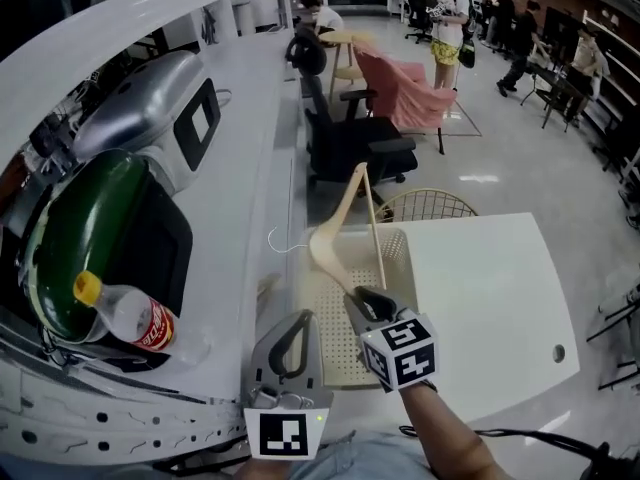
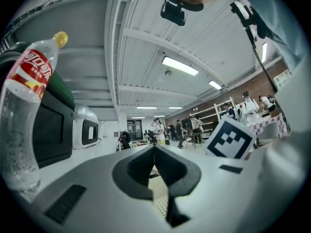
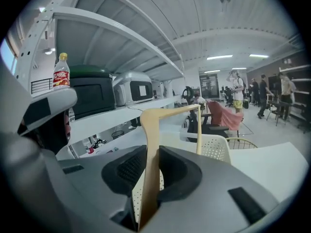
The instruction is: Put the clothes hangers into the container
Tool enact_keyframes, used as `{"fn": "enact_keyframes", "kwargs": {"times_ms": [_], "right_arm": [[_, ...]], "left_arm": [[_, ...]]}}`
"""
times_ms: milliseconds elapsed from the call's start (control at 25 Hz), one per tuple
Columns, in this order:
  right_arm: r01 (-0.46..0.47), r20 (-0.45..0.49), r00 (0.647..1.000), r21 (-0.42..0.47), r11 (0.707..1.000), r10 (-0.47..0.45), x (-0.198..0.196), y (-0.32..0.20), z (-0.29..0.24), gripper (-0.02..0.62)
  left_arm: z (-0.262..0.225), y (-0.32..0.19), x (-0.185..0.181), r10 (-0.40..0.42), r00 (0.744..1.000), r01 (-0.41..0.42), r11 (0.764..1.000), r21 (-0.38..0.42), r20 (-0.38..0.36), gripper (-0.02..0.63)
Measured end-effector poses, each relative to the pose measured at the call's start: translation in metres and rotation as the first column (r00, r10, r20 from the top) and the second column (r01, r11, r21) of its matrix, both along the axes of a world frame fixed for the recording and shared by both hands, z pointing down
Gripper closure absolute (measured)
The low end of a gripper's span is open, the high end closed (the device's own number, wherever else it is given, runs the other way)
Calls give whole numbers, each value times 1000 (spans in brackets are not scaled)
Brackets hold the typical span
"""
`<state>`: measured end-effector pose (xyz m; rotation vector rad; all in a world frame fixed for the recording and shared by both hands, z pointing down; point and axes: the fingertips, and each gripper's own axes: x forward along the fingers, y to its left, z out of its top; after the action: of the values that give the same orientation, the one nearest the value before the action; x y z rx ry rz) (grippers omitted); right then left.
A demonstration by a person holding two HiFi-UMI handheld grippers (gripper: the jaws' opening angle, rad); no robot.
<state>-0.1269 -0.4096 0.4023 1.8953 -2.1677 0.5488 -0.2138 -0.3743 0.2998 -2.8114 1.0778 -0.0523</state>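
Step in hand: carrying. The hanger (image 1: 335, 230) is clenched by one arm in the right tool (image 1: 362, 303) and held tilted up over the container (image 1: 335, 358) on the surface (image 1: 480, 298), not yet inside it. The left tool (image 1: 290, 333) is closed on nothing, low beside the container. The next move is judged to call for the hanger to be lowered and laid flat inside before the grip is released, with the hook kept clear of the rim.

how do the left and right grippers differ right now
The right gripper has its jaws clamped on a wooden clothes hanger; the left gripper has its jaws shut on nothing. The right gripper is held over the perforated container, while the left gripper sits at its left edge, nearer the person. Both are grey, carry a marker cube and point forward.
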Motion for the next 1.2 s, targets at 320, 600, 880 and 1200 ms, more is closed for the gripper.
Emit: {"fn": "enact_keyframes", "kwargs": {"times_ms": [320,600,880,1200], "right_arm": [[10,74,997,-71,997,-5,3,-9,37,509],[33,79,997,-120,992,-23,3,-20,59,508],[67,90,995,-194,979,-50,0,-24,82,505],[84,117,992,-241,967,-57,-1,-28,101,505]], "left_arm": [[18,-10,7,1,998,2,999,-53,59,594],[30,-24,14,-3,997,10,995,-97,71,594],[38,-33,17,-3,997,13,992,-125,80,594],[46,-41,12,-21,995,36,988,-149,96,594]]}}
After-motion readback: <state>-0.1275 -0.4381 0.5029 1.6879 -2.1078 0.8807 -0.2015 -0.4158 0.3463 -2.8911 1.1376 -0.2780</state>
